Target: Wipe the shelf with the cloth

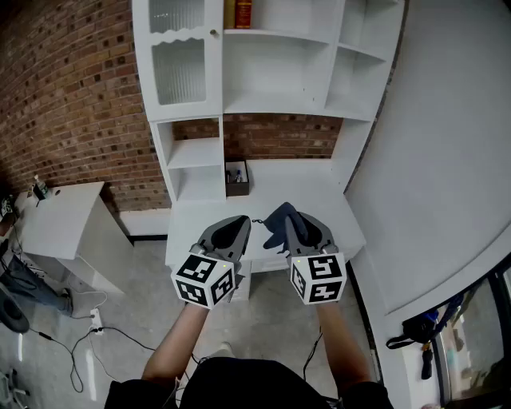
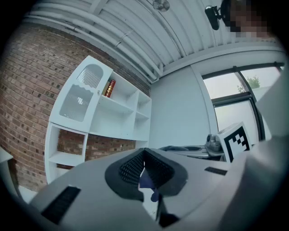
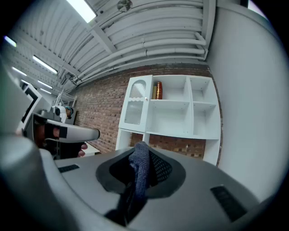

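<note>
1. Closest in the head view are the person's two forearms, each ending behind a marker cube. The left gripper [image 1: 239, 225] and the right gripper [image 1: 286, 220] are held side by side over the front edge of the white desk top [image 1: 200, 216], near each other but apart. A dark blue cloth [image 1: 277, 228] bunches out of the right gripper's tip. Beyond them the white shelf [image 1: 275, 108] stands against a brick wall [image 1: 72, 96]. A small dark box [image 1: 236, 179] sits on the desk top at the foot of the shelf's low compartments. It holds a few items too small to make out. Red and yellow items [image 1: 239, 12] stand in a top compartment, just beside a ribbed glass door [image 1: 180, 70].

2. Left gripper view: the two ribbed pads [image 2: 131, 169] meet at their tips, so this claw is closed with nothing clamped in it. A narrow slit lower down shows a speck of dark blue that cannot be identified. The claw tilts up toward the ceiling, with the shelf off to its left.

3. Right gripper view: the jaws are clamped on the cloth. A fold of it stands up between the pads and trails down toward the lens. The shelf lies ahead, well apart from the cloth, and the red and yellow items show in its top compartment.
</note>
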`<state>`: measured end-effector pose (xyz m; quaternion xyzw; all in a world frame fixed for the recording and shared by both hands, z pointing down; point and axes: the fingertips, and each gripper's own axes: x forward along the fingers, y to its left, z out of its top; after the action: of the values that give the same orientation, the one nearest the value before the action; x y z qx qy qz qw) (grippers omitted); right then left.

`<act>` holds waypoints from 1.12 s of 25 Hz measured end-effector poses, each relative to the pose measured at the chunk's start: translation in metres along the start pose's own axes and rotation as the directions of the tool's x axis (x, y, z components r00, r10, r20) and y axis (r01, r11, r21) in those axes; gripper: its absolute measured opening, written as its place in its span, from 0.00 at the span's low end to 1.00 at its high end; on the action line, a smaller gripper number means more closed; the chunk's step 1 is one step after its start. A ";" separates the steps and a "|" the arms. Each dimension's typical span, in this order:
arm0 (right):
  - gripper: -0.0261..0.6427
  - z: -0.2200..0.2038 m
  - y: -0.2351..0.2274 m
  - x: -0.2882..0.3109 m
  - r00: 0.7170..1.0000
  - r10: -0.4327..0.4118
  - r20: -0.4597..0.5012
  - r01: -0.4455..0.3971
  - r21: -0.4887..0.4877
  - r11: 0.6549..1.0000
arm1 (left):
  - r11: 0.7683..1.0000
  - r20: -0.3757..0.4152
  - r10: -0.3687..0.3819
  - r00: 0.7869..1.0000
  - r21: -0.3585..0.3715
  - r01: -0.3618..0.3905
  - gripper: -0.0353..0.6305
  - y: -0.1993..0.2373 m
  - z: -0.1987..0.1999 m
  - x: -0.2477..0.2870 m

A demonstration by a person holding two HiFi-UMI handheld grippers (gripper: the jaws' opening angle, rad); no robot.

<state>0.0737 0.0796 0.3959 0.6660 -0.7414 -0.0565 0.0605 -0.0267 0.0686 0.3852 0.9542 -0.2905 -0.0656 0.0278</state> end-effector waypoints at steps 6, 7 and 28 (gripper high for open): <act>0.14 -0.008 -0.007 -0.005 1.000 -0.001 -0.003 0.001 0.002 1.000 | 1.000 -0.009 -0.008 1.000 -0.003 0.008 0.08 -0.006 -0.005 0.007; 0.14 -0.009 -0.009 -0.006 1.000 0.000 -0.002 0.000 0.009 1.000 | 1.000 -0.009 -0.007 1.000 -0.003 0.007 0.08 -0.007 -0.005 0.007; 0.14 -0.025 -0.038 -0.022 0.999 0.037 0.008 -0.037 0.025 0.999 | 1.000 -0.016 -0.027 1.000 0.001 0.027 0.08 -0.036 -0.016 0.028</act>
<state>0.1172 0.0971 0.4138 0.6525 -0.7545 -0.0486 0.0506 0.0187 0.0830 0.3950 0.9586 -0.2773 -0.0582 0.0285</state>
